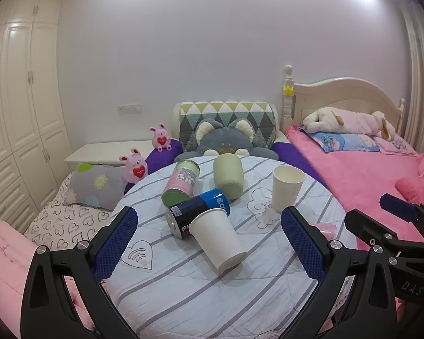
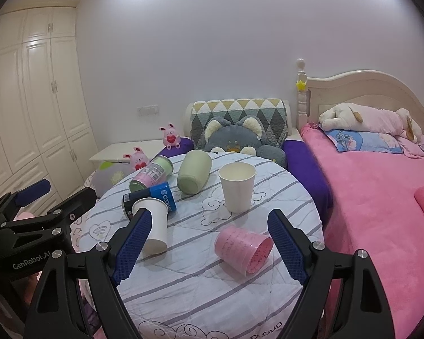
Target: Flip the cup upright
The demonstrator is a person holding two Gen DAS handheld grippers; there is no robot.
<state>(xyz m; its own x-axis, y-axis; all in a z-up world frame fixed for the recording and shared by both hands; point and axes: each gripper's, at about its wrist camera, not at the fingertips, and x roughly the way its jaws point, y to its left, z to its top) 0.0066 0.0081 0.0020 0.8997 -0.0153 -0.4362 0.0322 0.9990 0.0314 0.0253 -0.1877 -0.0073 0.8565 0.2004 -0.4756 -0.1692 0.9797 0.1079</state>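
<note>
Tipped white paper cup (image 1: 217, 241) at twelve o'clock between the spread, empty left gripper (image 1: 209, 240) fingers — right gripper (image 2: 209, 243) likewise released, pink cup (image 2: 244, 250) dead ahead.

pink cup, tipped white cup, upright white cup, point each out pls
pink cup (image 2: 241, 250), right wrist view, on its side wall
tipped white cup (image 1: 216, 238), left wrist view, on its side wall
upright white cup (image 2: 237, 192), right wrist view, on its outer wall

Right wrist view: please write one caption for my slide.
Open right claw hovers over a tipped pink cup; a white paper cup stands upright behind it.
</note>
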